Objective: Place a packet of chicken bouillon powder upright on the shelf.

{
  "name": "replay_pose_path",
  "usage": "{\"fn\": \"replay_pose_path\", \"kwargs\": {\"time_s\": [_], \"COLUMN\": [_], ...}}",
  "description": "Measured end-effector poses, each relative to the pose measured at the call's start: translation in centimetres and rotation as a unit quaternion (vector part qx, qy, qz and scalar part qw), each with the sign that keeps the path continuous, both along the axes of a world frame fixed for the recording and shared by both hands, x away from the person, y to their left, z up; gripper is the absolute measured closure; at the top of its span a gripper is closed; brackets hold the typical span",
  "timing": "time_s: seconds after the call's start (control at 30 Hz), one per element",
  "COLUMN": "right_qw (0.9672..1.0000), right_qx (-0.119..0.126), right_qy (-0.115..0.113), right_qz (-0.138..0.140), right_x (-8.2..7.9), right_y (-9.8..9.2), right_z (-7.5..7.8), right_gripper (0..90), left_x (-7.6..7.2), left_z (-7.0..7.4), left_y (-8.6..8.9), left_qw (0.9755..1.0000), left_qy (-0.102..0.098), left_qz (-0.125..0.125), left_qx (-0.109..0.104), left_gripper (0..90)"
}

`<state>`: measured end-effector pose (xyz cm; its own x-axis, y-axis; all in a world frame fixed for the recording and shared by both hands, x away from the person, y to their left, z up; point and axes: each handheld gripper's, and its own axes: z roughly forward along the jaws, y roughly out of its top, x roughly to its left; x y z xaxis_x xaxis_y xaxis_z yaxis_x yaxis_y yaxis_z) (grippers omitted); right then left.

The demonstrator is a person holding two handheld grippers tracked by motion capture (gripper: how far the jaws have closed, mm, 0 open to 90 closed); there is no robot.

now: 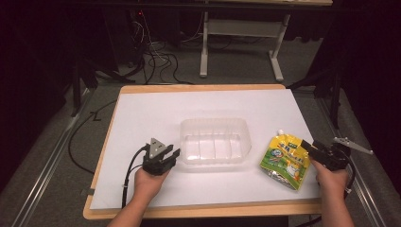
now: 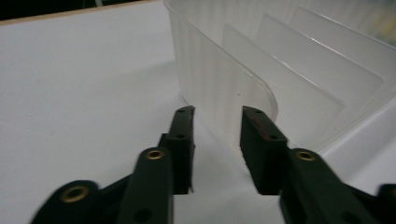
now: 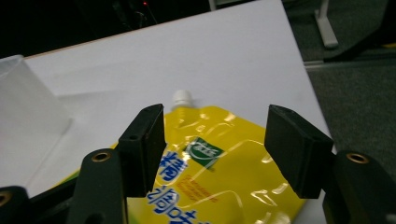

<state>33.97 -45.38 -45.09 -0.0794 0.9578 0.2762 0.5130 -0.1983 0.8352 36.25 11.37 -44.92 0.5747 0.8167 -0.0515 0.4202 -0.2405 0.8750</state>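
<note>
A clear plastic container (image 1: 213, 122) with ribbed walls sits in the middle of the white sheet. My left gripper (image 1: 176, 153) is at its near left corner. In the left gripper view the jaws of that gripper (image 2: 218, 112) stand apart on either side of the container's corner wall (image 2: 219, 88) without pressing it. A yellow spouted pouch (image 1: 285, 161) lies flat to the right of the container, white cap (image 3: 182, 97) pointing away. My right gripper (image 1: 306, 146) is at the pouch's right edge; its jaws (image 3: 215, 112) are open above the pouch (image 3: 224, 172), not touching it.
The white sheet (image 1: 156, 113) covers a wooden table (image 1: 203, 87). Cables and a table frame (image 1: 241, 28) lie on the floor beyond the far edge. The pouch rests close to the sheet's right border. The container's corner (image 3: 23, 107) is at the left of the right gripper view.
</note>
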Motion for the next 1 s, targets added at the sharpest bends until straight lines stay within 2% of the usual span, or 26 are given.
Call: {"fn": "replay_pose_path", "kwargs": {"time_s": [0.1, 0.13, 0.17, 0.23, 0.37, 0.7, 0.77, 0.8, 0.83, 0.87, 0.9, 0.97, 1.0], "right_qw": [0.9998, 0.9992, 0.9988, 0.9972, 0.9951, 0.9903, 0.9901, 0.9901, 0.9889, 0.9889, 0.9879, 0.988, 0.9897], "right_qx": [0.008, 0.016, 0.024, 0.05, 0.069, 0.095, 0.108, 0.108, 0.12, 0.126, 0.134, 0.129, 0.118], "right_qy": [0.01, 0.02, 0.026, 0.046, 0.062, 0.095, 0.089, 0.089, 0.088, 0.077, 0.073, 0.073, 0.068], "right_qz": [-0.013, -0.029, -0.033, -0.033, -0.031, -0.036, -0.019, -0.019, -0.005, 0.018, 0.029, 0.043, 0.043], "right_x": [0.2, 0.4, 0.5, 0.9, 1.3, 2.3, 2.3, 2.3, 2.2, 2.1, 2.1, 2.0, 2.0], "right_y": [-0.9, -1.6, -1.9, -2.4, -2.8, -3.2, -3.4, -3.4, -3.4, -3.3, -3.1, -2.6, -2.5], "right_z": [-0.3, -0.5, -0.7, -1.2, -1.7, -2.5, -2.6, -2.6, -2.6, -2.6, -2.6, -2.4, -2.2], "right_gripper": [39.4, 38.7, 37.8, 35.3, 32.8, 34.4, 40.5, 40.5, 42.3, 47.3, 48.7, 50.6, 50.6], "left_x": [-0.1, -0.1, -0.1, 0.0, 0.1, -0.2, -0.2, -0.2, -0.2, -0.2, -0.2, -0.3, -0.3], "left_z": [-0.1, -0.1, -0.1, 0.0, 0.0, -0.1, 0.0, 0.0, 0.0, 0.0, 0.0, 0.0, 0.0], "left_y": [0.4, 0.7, 0.9, 1.1, 1.3, 1.2, 1.2, 1.2, 1.1, 1.1, 1.1, 1.0, 1.0], "left_qw": [1.0, 1.0, 1.0, 1.0, 0.9999, 0.9999, 0.9999, 0.9999, 0.9999, 0.9998, 0.9998, 0.9999, 0.9999], "left_qy": [-0.001, 0.001, 0.002, 0.004, 0.006, 0.009, 0.012, 0.012, 0.013, 0.014, 0.013, 0.012, 0.012], "left_qz": [-0.003, -0.002, 0.0, 0.005, 0.009, -0.001, -0.003, -0.003, -0.005, -0.007, -0.007, -0.007, -0.008], "left_qx": [0.002, 0.003, 0.001, -0.005, -0.008, -0.005, -0.006, -0.006, -0.008, -0.01, -0.01, -0.006, -0.006], "left_gripper": [49.5, 48.3, 47.7, 47.3, 47.0, 47.1, 47.1, 47.1, 47.1, 47.1, 47.1, 47.1, 47.1]}}
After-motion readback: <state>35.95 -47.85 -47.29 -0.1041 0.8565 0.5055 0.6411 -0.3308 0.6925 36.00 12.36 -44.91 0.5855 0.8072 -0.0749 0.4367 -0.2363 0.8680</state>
